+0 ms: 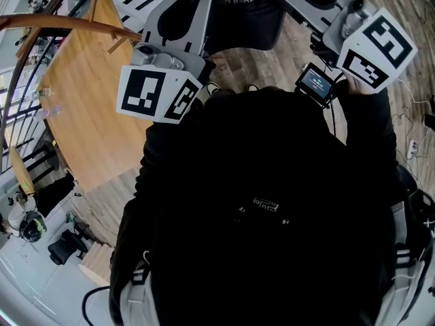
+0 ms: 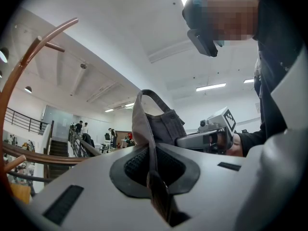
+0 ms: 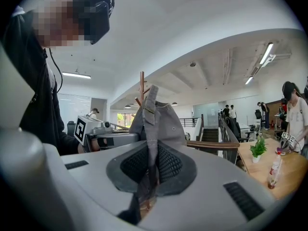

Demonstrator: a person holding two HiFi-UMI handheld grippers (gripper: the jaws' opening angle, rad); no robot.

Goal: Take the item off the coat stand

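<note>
On L gripper [image 2: 153, 177] & R gripper [image 3: 147, 177], jaws clamp bag [image 2: 166, 124] straps; head view shows only their 2 cubes [image 1: 160, 94].

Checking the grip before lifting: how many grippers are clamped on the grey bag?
2. The left gripper pinches a strap of the grey bag; the right gripper pinches a strap of it too. Both grips show plainly.

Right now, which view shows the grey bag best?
Right gripper view: the grey bag stands mid-frame, its strap in the jaws. Left gripper view shows a handle and one side; head view shows it unclearly.
</note>
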